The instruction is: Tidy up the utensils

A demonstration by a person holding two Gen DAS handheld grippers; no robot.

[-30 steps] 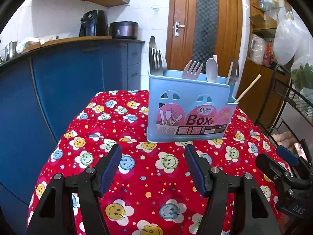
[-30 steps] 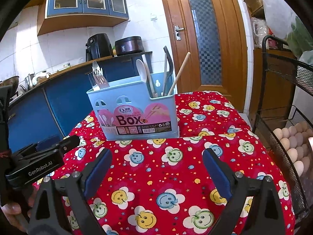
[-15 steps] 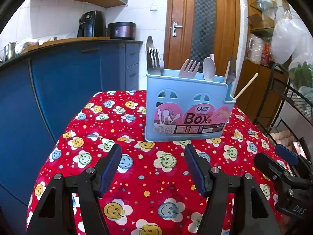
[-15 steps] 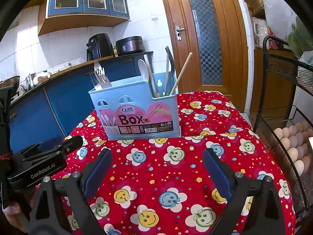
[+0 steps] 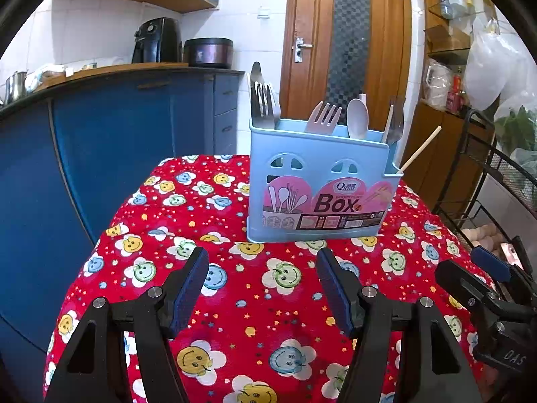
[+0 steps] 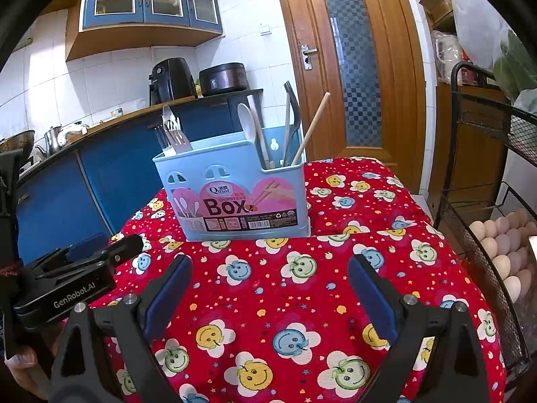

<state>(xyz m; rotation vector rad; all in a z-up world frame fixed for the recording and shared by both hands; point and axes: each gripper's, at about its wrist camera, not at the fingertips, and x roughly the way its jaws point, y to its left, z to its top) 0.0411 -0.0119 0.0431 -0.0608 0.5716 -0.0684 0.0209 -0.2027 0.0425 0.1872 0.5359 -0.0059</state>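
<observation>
A light blue utensil box (image 5: 319, 188) labelled "Box" stands on the red smiley-flower tablecloth (image 5: 268, 302); it also shows in the right wrist view (image 6: 235, 194). Metal forks (image 5: 263, 104), a pale fork (image 5: 324, 117), a white spoon (image 5: 356, 122) and a wooden chopstick (image 5: 419, 149) stand upright in it. My left gripper (image 5: 263, 285) is open and empty, in front of the box. My right gripper (image 6: 268, 294) is open and empty, also in front of the box, and shows at the right edge of the left wrist view (image 5: 486, 295).
A blue kitchen counter (image 5: 100, 127) with an air fryer (image 5: 156, 40) and a pot (image 5: 208, 52) runs along the left. A wooden door (image 5: 345, 50) is behind the table. A black wire rack with eggs (image 6: 503, 245) stands at the right.
Both grippers have drifted slightly; the box sits a little lower and further left in the left wrist view. Nothing was taken hold of or let go.
</observation>
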